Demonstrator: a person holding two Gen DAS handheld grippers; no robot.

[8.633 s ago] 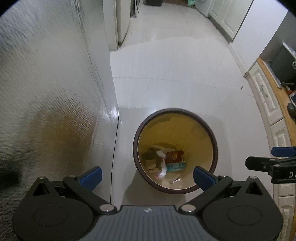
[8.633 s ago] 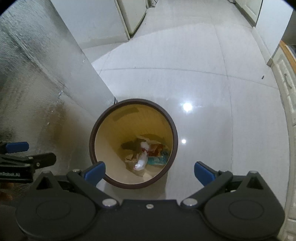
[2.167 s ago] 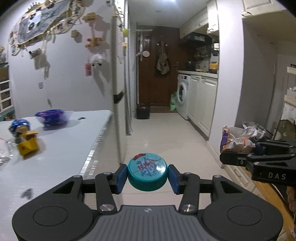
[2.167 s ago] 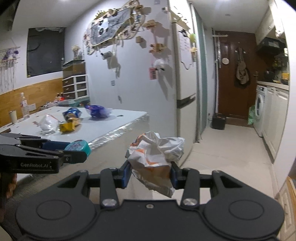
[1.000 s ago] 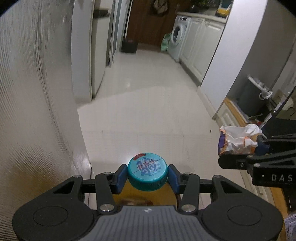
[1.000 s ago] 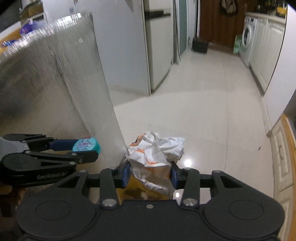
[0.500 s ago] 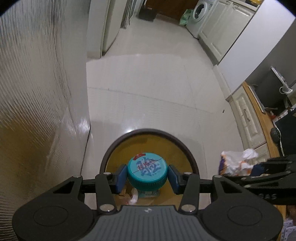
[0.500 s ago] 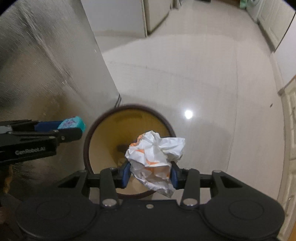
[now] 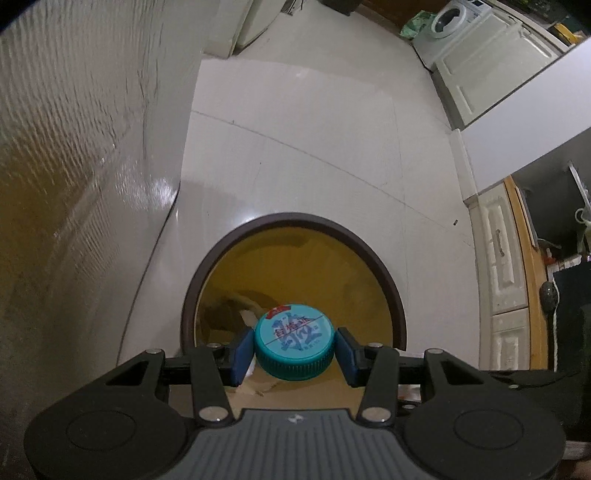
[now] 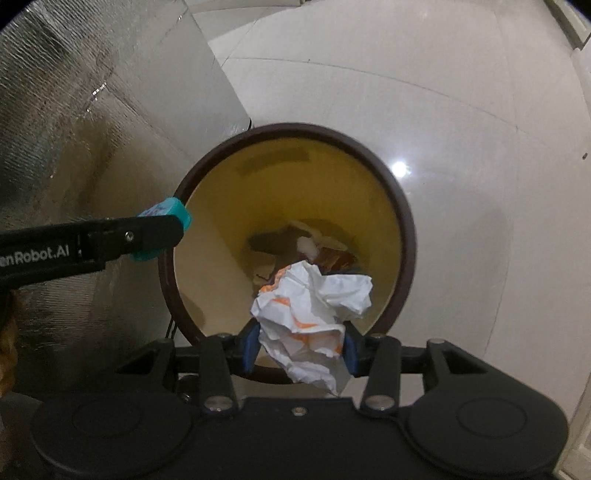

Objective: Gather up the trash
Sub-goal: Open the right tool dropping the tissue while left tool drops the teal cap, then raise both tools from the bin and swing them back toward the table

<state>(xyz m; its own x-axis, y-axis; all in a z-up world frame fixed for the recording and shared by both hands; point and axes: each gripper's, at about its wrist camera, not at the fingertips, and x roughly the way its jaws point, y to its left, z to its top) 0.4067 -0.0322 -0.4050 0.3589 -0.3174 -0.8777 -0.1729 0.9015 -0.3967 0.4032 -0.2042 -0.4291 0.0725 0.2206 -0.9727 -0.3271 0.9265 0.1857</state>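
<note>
Hovering over the brown-rimmed bin (image 10: 400,229), you held two pieces of trash at the drop-off step of the collection. Your left gripper (image 9: 294,350) was clenched on a teal bottle cap (image 9: 294,341), its printed face toward the camera, poised above the bin's yellow interior. Your right gripper (image 10: 298,341) had a crumpled white-and-orange wrapper (image 10: 308,314) between its blue pads, and its jaws were opening, though the paper sat against both pads and had not fallen. The next move, by the look of it, called for letting both pieces go while each hung inside the rim, since the wrapper's lower end lay over the bin's near edge and might catch there.

Seen from the right wrist, the cap appeared edge-on in the left gripper (image 10: 162,236), right at the bin's left rim (image 10: 170,266), and earlier rubbish (image 10: 314,251) lay at the bottom. From the left wrist, the bin (image 9: 391,295) filled the foreground beside a textured metallic panel (image 9: 74,184), with white floor (image 9: 314,129), cabinets and a washing machine (image 9: 458,18) beyond. The right gripper could not be made out there.
</note>
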